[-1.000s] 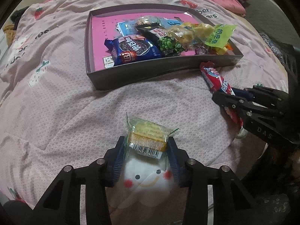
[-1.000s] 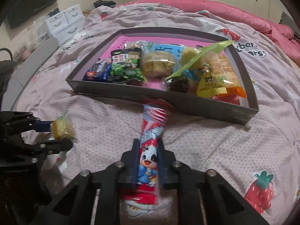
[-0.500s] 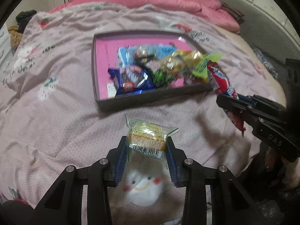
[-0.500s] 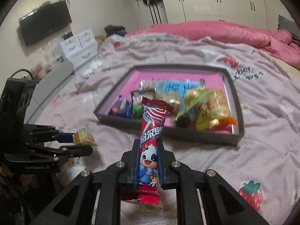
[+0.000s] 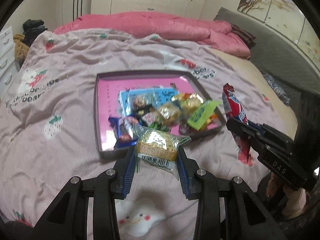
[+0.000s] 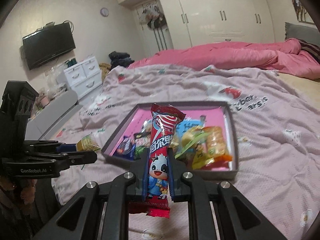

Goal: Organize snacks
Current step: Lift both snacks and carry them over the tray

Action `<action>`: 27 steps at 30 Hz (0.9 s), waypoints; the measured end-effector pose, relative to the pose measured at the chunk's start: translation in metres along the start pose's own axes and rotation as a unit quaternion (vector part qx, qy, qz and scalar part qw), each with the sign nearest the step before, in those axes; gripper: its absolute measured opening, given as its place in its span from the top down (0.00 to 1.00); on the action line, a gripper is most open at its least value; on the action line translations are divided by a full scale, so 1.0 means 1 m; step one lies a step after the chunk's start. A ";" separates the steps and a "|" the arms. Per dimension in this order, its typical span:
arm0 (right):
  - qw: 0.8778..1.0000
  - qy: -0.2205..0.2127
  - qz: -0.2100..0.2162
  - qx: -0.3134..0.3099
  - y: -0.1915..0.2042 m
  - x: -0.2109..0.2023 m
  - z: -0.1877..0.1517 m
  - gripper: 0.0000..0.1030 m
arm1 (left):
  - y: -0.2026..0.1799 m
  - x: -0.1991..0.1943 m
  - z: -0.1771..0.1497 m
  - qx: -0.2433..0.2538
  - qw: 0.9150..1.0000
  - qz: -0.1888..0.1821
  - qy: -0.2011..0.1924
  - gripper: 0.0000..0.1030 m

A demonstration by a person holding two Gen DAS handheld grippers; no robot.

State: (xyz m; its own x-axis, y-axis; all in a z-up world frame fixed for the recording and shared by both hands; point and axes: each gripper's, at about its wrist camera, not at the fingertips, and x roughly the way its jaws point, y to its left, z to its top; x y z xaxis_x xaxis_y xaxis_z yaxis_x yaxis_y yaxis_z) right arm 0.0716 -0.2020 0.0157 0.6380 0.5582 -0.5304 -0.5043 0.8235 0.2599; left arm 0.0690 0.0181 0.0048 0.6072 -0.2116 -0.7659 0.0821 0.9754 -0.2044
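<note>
Bedroom, bed (image 5: 66, 104) under pink strawberry-print quilt; both claws aloft with snacks.

Left claw (image 5: 157, 161) clamped on a clear-wrapped yellow biscuit pack (image 5: 158, 146), held clear of the quilt. Right claw (image 6: 158, 172) pinched tight on a long red milk-candy stick (image 6: 161, 140), standing upright. Beyond both, a dark-walled tray (image 6: 233, 126) with pink floor lies on the bed, snacks heaped in its near half. Farther back, rumpled pink duvet (image 6: 230, 56), white wardrobes (image 6: 220, 10).
</note>
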 end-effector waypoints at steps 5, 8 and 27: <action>1.000 -0.016 -0.022 -0.006 -0.009 -0.005 0.008 0.84 | -0.011 0.002 0.012 0.004 1.000 0.002 -0.013 0.61; 0.999 -0.025 -0.028 -0.007 -0.012 -0.007 0.012 0.84 | -0.018 0.005 0.017 0.009 1.000 0.006 -0.020 0.61; 0.998 -0.046 -0.042 0.006 -0.038 0.002 0.030 0.84 | -0.036 0.032 0.045 0.008 1.000 -0.002 -0.030 0.61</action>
State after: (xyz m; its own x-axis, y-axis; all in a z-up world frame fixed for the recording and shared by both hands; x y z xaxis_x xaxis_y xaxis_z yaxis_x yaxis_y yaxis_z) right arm 0.1090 -0.2293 0.0288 0.7296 0.4929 -0.4740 -0.4390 0.8691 0.2280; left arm 0.1211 -0.0213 0.0150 0.6532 -0.2115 -0.7270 0.0968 0.9756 -0.1969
